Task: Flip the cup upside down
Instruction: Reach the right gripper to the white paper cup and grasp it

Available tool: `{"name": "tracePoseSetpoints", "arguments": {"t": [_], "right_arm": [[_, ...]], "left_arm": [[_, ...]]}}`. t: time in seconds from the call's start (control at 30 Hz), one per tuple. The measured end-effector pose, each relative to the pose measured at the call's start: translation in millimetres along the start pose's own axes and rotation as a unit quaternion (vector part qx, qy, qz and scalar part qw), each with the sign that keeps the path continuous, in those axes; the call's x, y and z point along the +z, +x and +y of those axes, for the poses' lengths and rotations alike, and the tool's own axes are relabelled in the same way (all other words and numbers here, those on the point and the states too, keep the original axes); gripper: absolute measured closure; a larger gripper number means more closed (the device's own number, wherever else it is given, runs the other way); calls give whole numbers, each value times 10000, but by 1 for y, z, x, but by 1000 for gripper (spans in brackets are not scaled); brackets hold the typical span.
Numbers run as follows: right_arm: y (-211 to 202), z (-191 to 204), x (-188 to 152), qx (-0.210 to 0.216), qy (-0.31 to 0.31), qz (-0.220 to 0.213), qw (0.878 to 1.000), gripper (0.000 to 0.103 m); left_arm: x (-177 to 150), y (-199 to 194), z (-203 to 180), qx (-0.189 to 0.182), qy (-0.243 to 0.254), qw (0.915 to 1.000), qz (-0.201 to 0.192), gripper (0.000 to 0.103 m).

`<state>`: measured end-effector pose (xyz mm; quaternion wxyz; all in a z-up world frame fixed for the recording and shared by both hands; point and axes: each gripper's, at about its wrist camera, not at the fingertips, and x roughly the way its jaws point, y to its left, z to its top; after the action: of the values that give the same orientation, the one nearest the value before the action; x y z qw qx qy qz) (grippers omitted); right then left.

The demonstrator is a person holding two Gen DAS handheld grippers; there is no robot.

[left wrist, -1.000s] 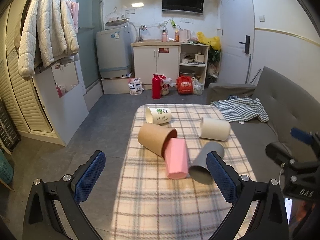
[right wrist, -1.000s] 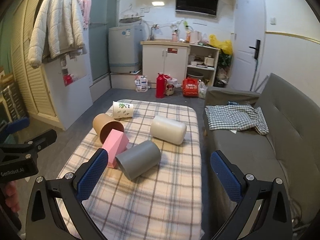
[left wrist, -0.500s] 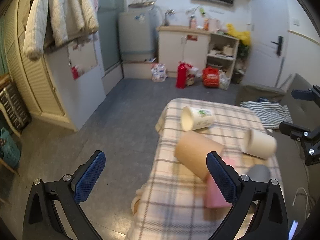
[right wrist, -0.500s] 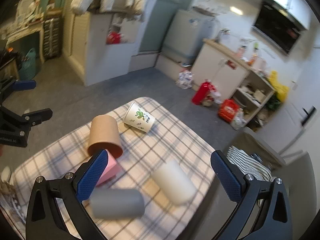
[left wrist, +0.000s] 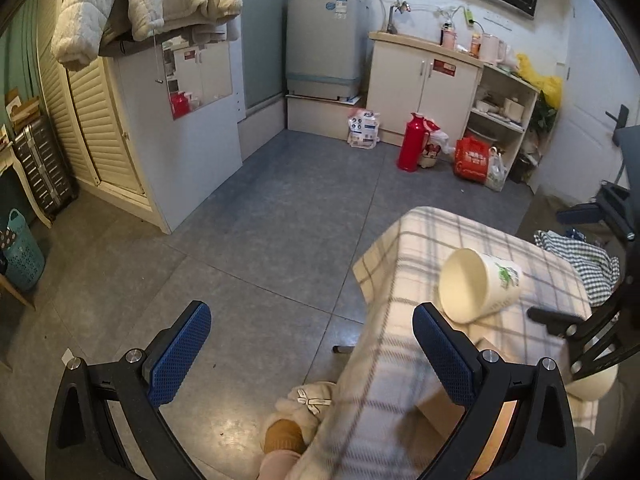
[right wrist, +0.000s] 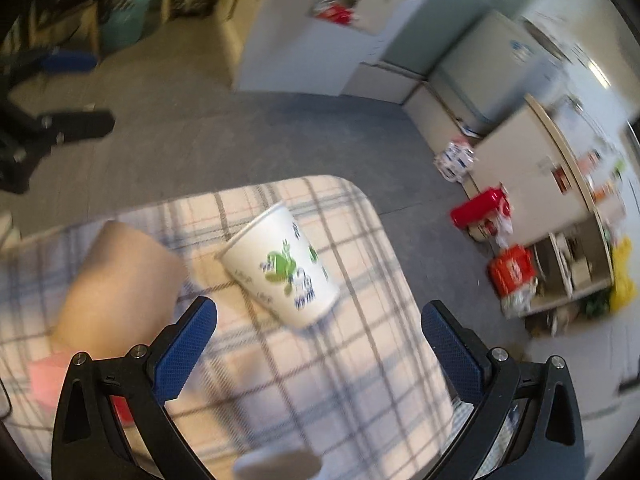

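A white paper cup with a green print [right wrist: 280, 266] lies on its side on the checked tablecloth [right wrist: 360, 360], near the table's far corner. It also shows in the left wrist view [left wrist: 478, 286], mouth towards the camera. My right gripper [right wrist: 319, 340] is open and empty, hovering just above and in front of this cup. My left gripper [left wrist: 310, 348] is open and empty, over the table's left edge and the floor, left of the cup. The right gripper's frame [left wrist: 592, 320] shows at the right in the left wrist view.
A brown cup [right wrist: 120, 276] lies on its side left of the white one, with a pink cup [right wrist: 48, 376] below it and a grey cup [right wrist: 276, 464] at the bottom edge. A plush toy [left wrist: 296, 412] lies on the floor by the table. A red thermos [left wrist: 412, 142] stands by the cabinet.
Both grippers have swung left and forward towards the table's far left corner. The right gripper has closed in on the white printed cup. The left now looks mostly over the floor.
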<state>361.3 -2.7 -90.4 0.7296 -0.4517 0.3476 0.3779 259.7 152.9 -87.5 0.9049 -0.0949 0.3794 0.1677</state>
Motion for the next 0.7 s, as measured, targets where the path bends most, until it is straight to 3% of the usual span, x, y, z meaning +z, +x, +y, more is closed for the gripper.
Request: {"name": "tracePoseSetpoints", "arguments": {"t": [0.1, 0.3, 0.47, 0.5, 0.53, 0.57, 0.7], "right_arm": [[29, 6, 9, 72, -458, 229, 9987, 0], [66, 7, 17, 252, -539, 363, 9976, 1], [86, 13, 15, 416, -439, 512, 9969, 14], [88, 15, 14, 429, -422, 540, 9967, 19], [91, 16, 12, 411, -385, 589, 9967, 30], [88, 16, 11, 414, -315, 564, 9971, 33], [70, 7, 4, 404, 121, 544, 9976, 34]], "left_arm": [[-2, 13, 2, 113, 18, 9999, 73, 0], [-10, 29, 2, 94, 82, 9997, 223, 0], [-15, 32, 2, 48, 113, 9995, 299, 0], [-15, 31, 1, 45, 146, 9994, 296, 0], [-15, 30, 0, 46, 165, 9994, 291, 0], [-16, 29, -1, 48, 186, 9994, 274, 0], [-15, 19, -3, 63, 190, 9995, 230, 0]]}}
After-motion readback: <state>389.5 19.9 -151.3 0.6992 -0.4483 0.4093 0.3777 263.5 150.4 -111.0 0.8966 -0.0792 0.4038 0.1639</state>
